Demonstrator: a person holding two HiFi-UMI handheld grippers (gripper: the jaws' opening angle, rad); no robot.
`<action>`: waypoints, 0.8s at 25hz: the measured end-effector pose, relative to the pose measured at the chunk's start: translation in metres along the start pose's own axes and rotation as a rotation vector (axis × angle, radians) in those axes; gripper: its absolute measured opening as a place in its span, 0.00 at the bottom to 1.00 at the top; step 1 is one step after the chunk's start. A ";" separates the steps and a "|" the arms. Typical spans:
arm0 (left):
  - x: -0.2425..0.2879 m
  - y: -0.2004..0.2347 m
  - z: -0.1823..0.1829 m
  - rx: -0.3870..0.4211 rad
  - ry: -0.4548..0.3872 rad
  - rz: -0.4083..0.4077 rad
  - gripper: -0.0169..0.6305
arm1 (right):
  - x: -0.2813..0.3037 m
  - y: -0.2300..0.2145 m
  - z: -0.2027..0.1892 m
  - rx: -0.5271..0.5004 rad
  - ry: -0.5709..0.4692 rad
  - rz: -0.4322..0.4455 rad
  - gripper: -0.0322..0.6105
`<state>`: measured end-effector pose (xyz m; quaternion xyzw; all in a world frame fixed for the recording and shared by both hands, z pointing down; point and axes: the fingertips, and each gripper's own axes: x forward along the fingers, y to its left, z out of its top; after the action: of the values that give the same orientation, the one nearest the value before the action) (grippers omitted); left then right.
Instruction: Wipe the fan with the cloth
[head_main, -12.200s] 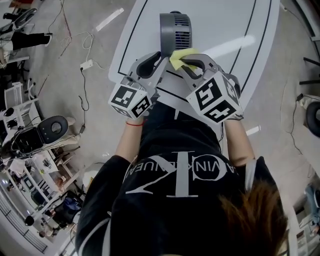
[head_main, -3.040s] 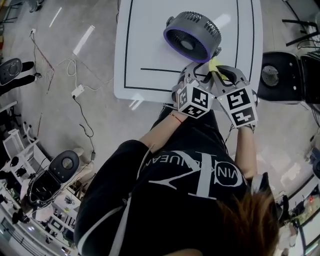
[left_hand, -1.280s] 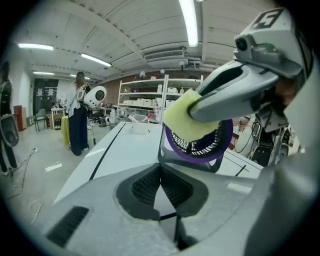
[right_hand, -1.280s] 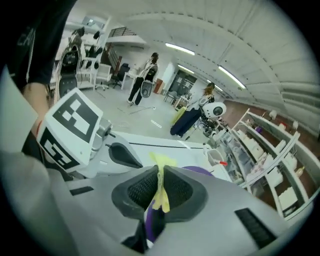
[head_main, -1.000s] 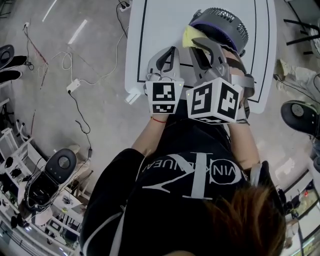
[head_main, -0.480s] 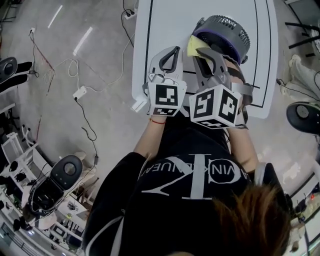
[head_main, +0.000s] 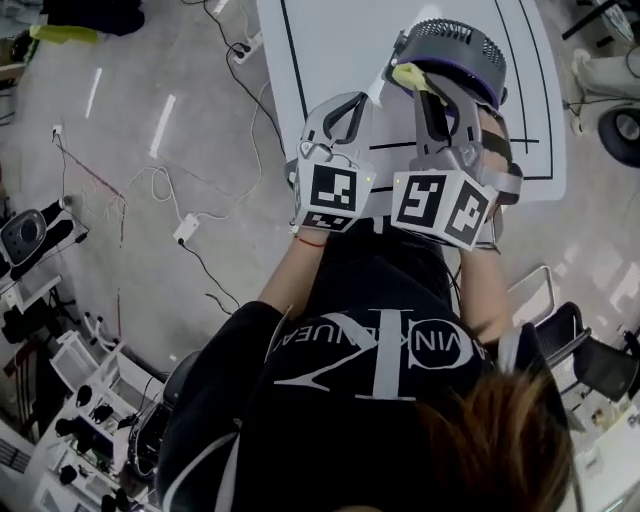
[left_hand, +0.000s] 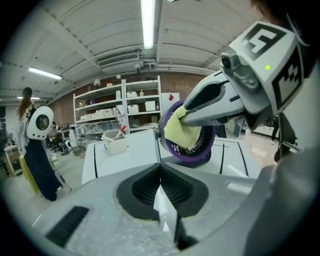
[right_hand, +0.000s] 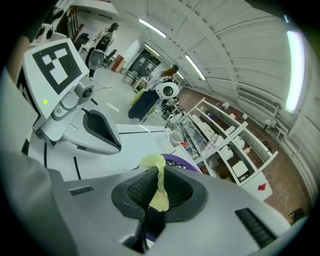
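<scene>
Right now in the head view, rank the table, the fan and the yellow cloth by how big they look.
1. table: largest, even though the frame's top edge cuts it off.
2. fan: clearly smaller.
3. yellow cloth: smallest; only part of it shows.

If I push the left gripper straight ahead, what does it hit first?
Probably the left rim of the fan, beside the cloth. Depth is unclear, so it might slip past.

Hides part of the fan (head_main: 458, 42) behind the right gripper (head_main: 418, 84) in the head view; cuts the table (head_main: 330, 40) off at the top edge. Shows only a purple sliver of fan past the cloth (right_hand: 160, 194) in the right gripper view.
</scene>
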<state>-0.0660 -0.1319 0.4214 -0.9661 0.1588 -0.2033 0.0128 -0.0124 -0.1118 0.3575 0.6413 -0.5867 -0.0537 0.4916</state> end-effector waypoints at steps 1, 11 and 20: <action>0.001 -0.003 0.000 0.016 0.001 -0.024 0.04 | 0.000 -0.003 -0.001 -0.002 0.010 -0.031 0.10; 0.004 -0.016 0.004 0.106 -0.014 -0.159 0.04 | -0.010 -0.032 -0.023 0.036 0.112 -0.277 0.11; 0.003 -0.020 0.008 0.109 -0.022 -0.208 0.04 | -0.021 -0.035 -0.046 0.042 0.203 -0.362 0.10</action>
<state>-0.0537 -0.1141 0.4172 -0.9773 0.0465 -0.2015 0.0460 0.0353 -0.0746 0.3459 0.7484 -0.4103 -0.0641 0.5171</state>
